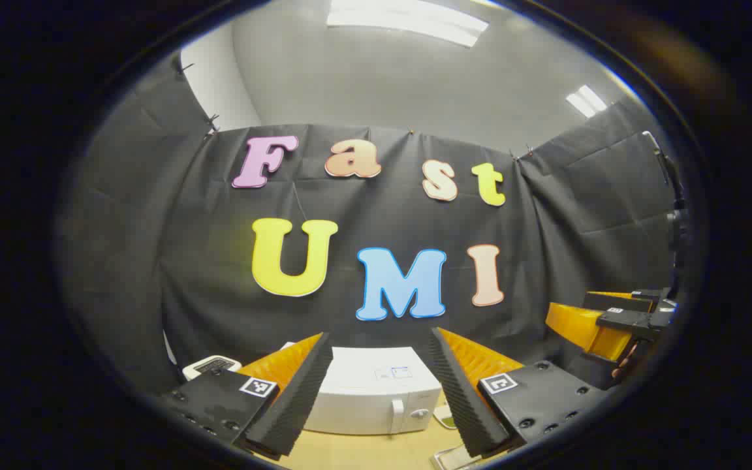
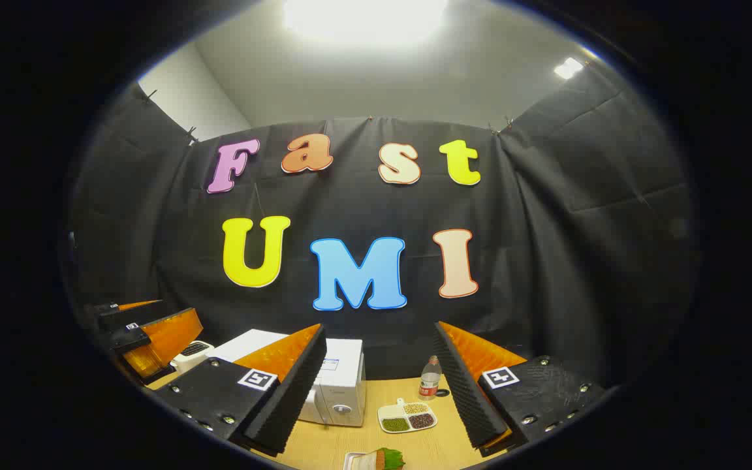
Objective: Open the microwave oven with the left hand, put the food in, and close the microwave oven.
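The left gripper (image 1: 381, 391), seen in the left gripper view, is held up in the air with its two fingers spread wide apart and nothing between them. Through the gap between the fingers sits a white microwave oven (image 1: 369, 391) on a light wooden table (image 1: 363, 450). Its door is closed, and a vertical handle and a round knob show at the right of its front. To the left of the microwave, partly behind the left finger, is a small white device with a dark panel (image 1: 211, 365). At the far right edge of this view the right gripper (image 1: 611, 323) is held at about the same height, with fingers of the hand (image 1: 624, 367) that holds it showing below it.

In the right gripper view, the right gripper (image 2: 379, 391) is also raised, with its fingers wide apart and empty. Between them lies the table (image 2: 324, 444). The microwave oven (image 2: 333, 385) stands left of centre, partly hidden by the left finger. Just to its right lies a white divided dish (image 2: 407, 416) with three compartments of small grains or beans. Behind the dish stands a clear plastic bottle (image 2: 429, 378), upright. At the bottom edge is a white plate with something green and leafy (image 2: 379, 460) on it. The left gripper (image 2: 147, 339) shows at the far left.
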